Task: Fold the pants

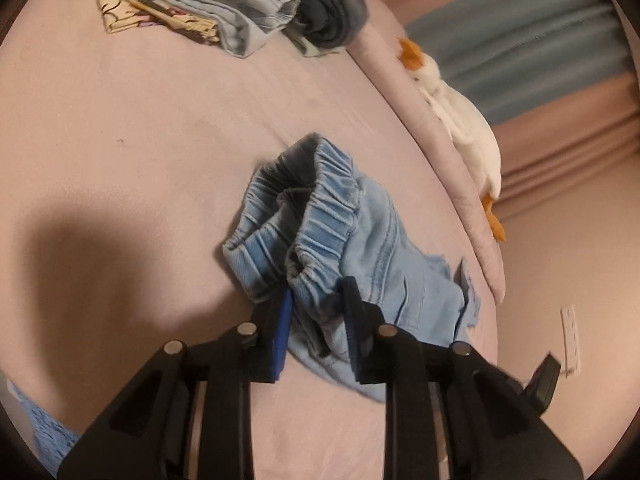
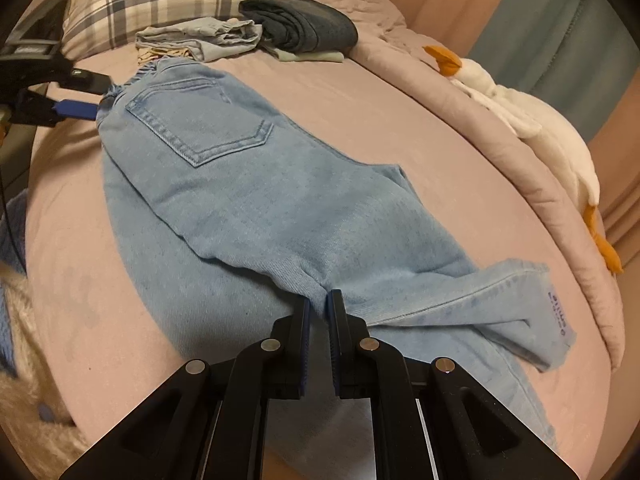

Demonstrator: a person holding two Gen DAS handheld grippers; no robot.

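Right wrist view: light-blue pants (image 2: 248,184) lie flat on the pink sheet (image 2: 400,128), back pocket up, already doubled leg over leg. Long axis runs from the elastic waistband (image 2: 144,70) at far left down to the hems (image 2: 520,304) at near right. Right gripper (image 2: 319,300) sits at the leg end, jaws nearly closed with a pinch of denim at the tips, so it reads as clamped on the legs near the hems. Left gripper (image 2: 86,98) comes in from the left edge onto the waistband. In the left wrist view it (image 1: 316,296) has the gathered waistband (image 1: 324,216) between its pads (image 1: 285,320), gap narrow, pads pressing the fabric from both sides. So each hand holds one end of the long axis, garment stretched between them, well clear of the folded stack (image 2: 248,32) by the plaid pillow (image 2: 160,4) and the plush goose (image 2: 520,120) on the duvet edge. My read: next fold goes along that axis, hems to waistband or the reverse. Either end is equally placed; watch the loose hem flap at right.
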